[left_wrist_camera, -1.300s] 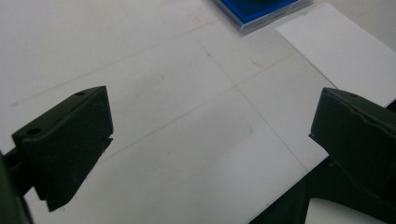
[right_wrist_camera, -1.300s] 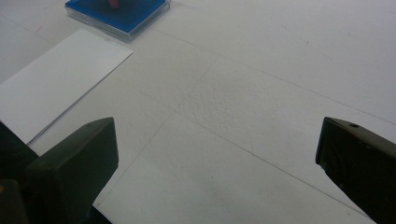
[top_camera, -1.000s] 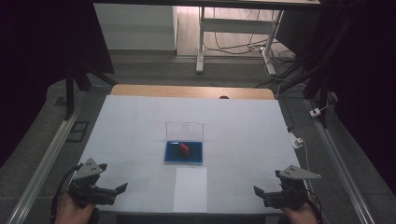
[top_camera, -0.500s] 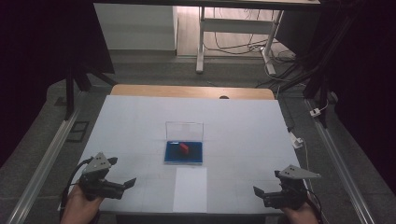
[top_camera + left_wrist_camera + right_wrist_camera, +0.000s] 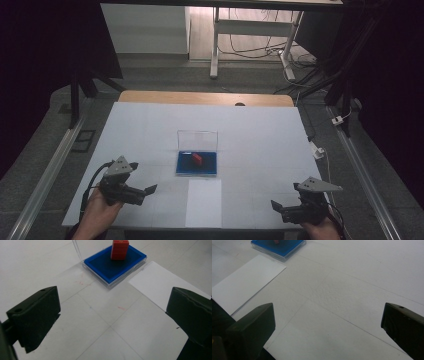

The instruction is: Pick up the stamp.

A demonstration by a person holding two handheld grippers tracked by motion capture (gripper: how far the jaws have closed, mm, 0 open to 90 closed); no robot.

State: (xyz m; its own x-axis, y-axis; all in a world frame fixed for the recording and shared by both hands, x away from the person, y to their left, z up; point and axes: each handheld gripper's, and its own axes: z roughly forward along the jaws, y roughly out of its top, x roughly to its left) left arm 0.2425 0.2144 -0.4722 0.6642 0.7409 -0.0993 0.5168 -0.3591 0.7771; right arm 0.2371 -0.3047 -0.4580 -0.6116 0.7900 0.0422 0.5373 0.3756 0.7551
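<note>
The left gripper (image 5: pixel 150 190) has come up off the near-left corner of the table (image 5: pixel 260 130) and moved inward: 1 second ago it sat low by the table edge, and now it is raised and pointed toward the middle, with its jaws wide apart and nothing between them. In the left gripper view those 2 black jaws frame the target straight ahead: a red block (image 5: pixel 119 249) standing upright on the blue tray (image 5: pixel 110 267) of a clear case, whose transparent lid (image 5: pixel 77 250) stands open at the far side. In the high view the red block (image 5: pixel 197 158) sits near the centre of the blue tray (image 5: pixel 185 167), in the middle of the table and well apart from both tools. Just nearer the person than the tray lies a white sheet of paper (image 5: pixel 204 202), flat on the table. The right gripper (image 5: pixel 276 206) has not shifted over the same second; it rests near the near-right corner, jaws also spread wide and empty, and its view catches a corner of the blue tray (image 5: pixel 287 250) far off. I judge that the left side is opening the reach for the block while the right waits, so the work is at its very start: the block is untouched and no grasp is set up yet.
</note>
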